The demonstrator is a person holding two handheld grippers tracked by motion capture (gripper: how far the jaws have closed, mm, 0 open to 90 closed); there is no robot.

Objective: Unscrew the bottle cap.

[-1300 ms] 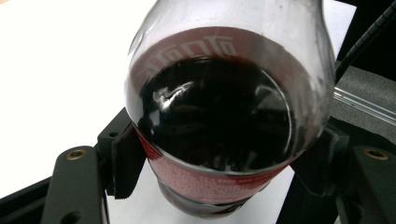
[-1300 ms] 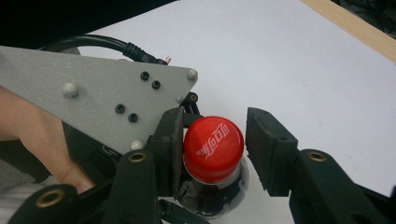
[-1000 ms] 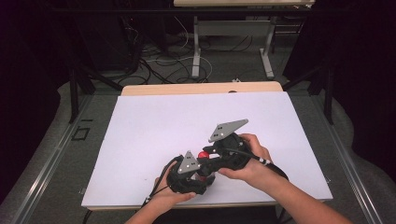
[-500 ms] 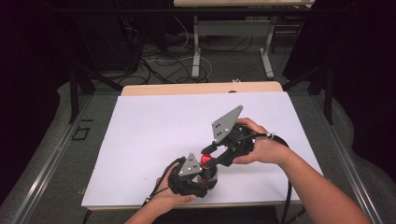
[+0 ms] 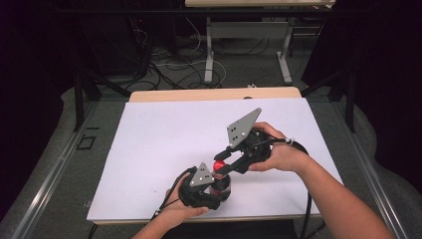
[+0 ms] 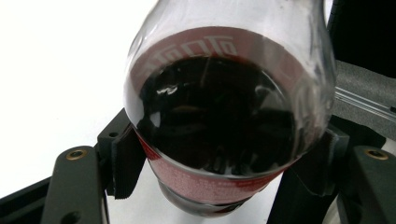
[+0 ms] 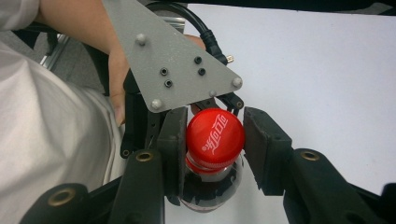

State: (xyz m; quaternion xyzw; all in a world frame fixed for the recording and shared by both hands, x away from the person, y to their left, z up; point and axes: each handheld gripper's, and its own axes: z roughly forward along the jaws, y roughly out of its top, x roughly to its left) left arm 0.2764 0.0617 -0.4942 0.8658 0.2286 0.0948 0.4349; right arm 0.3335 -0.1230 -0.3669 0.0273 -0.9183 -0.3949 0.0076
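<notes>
A clear cola bottle (image 6: pixel 224 116) with dark drink and a red label stands near the front edge of the white table. My left gripper (image 5: pixel 211 191) is shut on its body, one pad on each side, as the left gripper view shows up close. The bottle's red cap (image 7: pixel 215 137) sits between the black pads of my right gripper (image 7: pixel 215 149), which press on both of its sides. In the high view the right gripper (image 5: pixel 222 167) reaches the cap (image 5: pixel 218 166) from the right, its grey plate (image 5: pixel 243 127) tilted upward.
The white table top (image 5: pixel 164 144) spreads wide to the left and behind the bottle. A wooden strip (image 5: pixel 209 94) runs along its far edge. Cables and table legs (image 5: pixel 209 55) lie on the floor beyond. A white sleeve (image 7: pixel 46 154) is at the left in the right gripper view.
My right hand has shifted to the right, away from the left hand, and its grey plate has tipped up more steeply. The left hand and the bottle have stayed put.
</notes>
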